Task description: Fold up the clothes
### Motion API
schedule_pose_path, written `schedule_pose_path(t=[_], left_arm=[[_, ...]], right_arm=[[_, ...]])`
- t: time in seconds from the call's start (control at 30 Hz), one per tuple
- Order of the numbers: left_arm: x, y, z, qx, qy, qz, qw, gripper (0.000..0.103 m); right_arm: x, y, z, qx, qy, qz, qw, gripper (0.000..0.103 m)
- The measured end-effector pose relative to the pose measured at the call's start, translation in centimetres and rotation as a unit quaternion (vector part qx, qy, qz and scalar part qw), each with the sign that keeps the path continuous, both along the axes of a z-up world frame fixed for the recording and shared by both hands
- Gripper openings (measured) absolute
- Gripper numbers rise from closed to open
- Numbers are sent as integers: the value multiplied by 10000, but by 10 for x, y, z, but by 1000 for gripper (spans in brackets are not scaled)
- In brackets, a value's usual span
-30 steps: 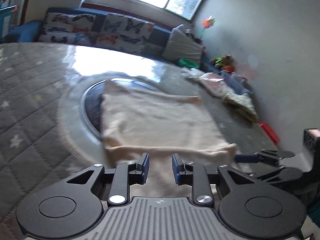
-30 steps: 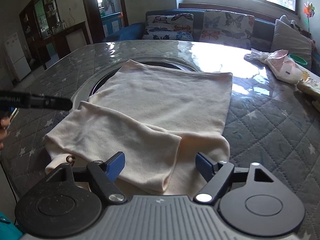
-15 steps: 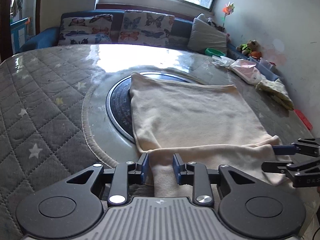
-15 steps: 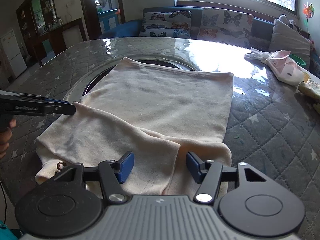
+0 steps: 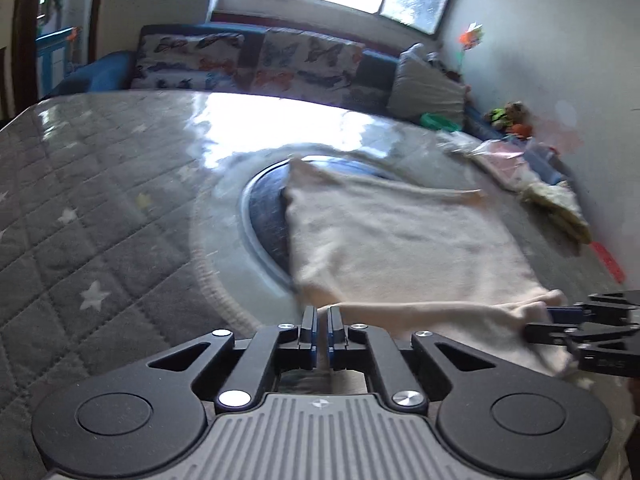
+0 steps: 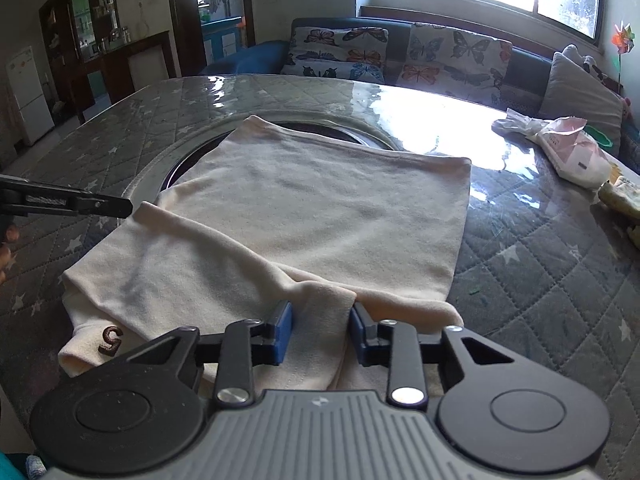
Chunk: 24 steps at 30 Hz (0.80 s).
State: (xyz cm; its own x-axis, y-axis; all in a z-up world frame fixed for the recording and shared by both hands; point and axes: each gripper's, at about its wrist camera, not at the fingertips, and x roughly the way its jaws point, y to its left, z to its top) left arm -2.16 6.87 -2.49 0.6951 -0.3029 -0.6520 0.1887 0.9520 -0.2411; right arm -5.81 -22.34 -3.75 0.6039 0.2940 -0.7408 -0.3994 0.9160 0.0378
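Observation:
A cream garment lies spread on the quilted grey table, its near part folded over itself. A small brown mark shows at its near left corner. In the right wrist view my right gripper stands over the near fold with a ridge of fabric between its blue pads. Its jaws are closing and a wide gap remains. My left gripper is shut on the garment's left edge. From the right it shows as a dark bar, the left gripper, at the cloth's corner. The right gripper reaches in at the fold's right end.
A dark round inset sits in the table's middle, partly under the garment. Plastic bags and a yellowish bundle lie at the table's right side. A sofa with butterfly cushions stands behind. A person's fingers show at the left.
The left jaws have gone from a small gap to shut on the cloth edge. The right jaws have narrowed from wide apart to a fold of fabric between them.

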Motion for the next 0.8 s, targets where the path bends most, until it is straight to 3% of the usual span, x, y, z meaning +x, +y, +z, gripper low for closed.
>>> schedule_pose_path(t=[0.13, 0.23, 0.4, 0.53, 0.67, 0.8], left_arm=[[-1, -27, 12, 55, -355, -642, 9973, 9], [9, -41, 4, 316, -346, -793, 9957, 9], [23, -42, -15, 569, -132, -813, 9950, 13], [19, -42, -18, 882, -232, -777, 9928, 5], [16, -40, -18, 1195, -364, -578, 9905, 3], [17, -34, -17, 1310, -384, -476, 9895, 5]], right_arm=[[0, 0, 0, -42, -54, -7, 10000, 21], [0, -1, 1, -74, -94, -13, 9999, 17], [-2, -1, 1, -126, -161, -23, 9998, 11], [-3, 0, 3, -152, -283, -23, 9995, 8], [-4, 3, 10, -198, -519, -24, 9985, 7], [5, 0, -2, -224, -256, -110, 9994, 11]])
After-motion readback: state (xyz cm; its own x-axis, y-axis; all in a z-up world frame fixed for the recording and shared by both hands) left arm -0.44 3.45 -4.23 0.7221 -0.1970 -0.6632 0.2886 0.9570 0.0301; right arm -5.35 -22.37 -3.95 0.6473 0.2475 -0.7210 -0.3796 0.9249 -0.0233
